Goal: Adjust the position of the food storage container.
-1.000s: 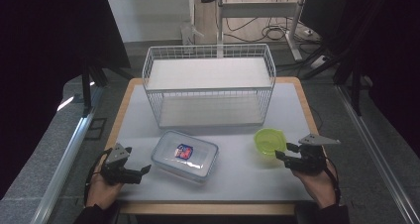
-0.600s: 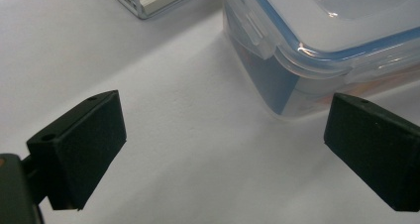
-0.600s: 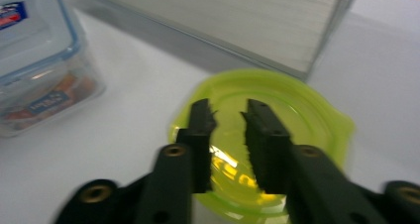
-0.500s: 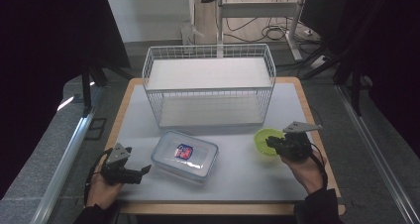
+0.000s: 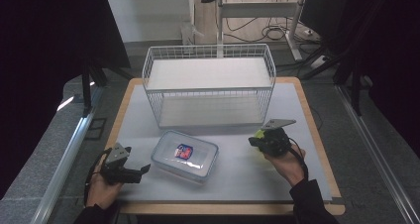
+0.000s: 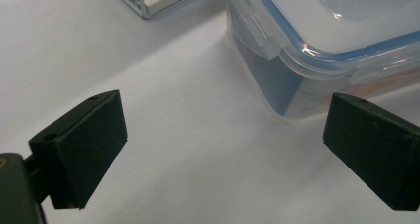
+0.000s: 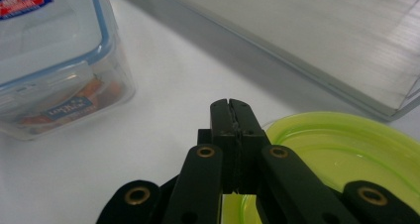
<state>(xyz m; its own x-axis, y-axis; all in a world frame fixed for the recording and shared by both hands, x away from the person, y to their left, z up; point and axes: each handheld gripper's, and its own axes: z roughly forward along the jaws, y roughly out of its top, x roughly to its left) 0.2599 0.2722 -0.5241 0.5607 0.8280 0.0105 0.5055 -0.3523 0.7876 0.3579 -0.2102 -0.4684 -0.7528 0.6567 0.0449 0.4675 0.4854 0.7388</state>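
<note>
Right gripper view: right gripper (image 7: pixel 232 107) jaws closed tight, nothing visibly pinched, over green bowl (image 7: pixel 346 149) at table's right. Left gripper (image 6: pixel 223 144) wide open, near-left of box (image 6: pixel 317 40).

A white table (image 5: pixel 237 179) has a big white wire basket (image 5: pixel 210 85) standing at its far side. In front of the basket, nearer to the person, lies a clear plastic box (image 5: pixel 184 154) with a lid and a red and blue label on top. The left gripper (image 5: pixel 143 170) rests at the near left, just beside the box, held in a hand. The right gripper (image 5: pixel 253 141) is on the right, over a small green bowl (image 5: pixel 259 135) that peeks out from under it. The box sits between both grippers.
</note>
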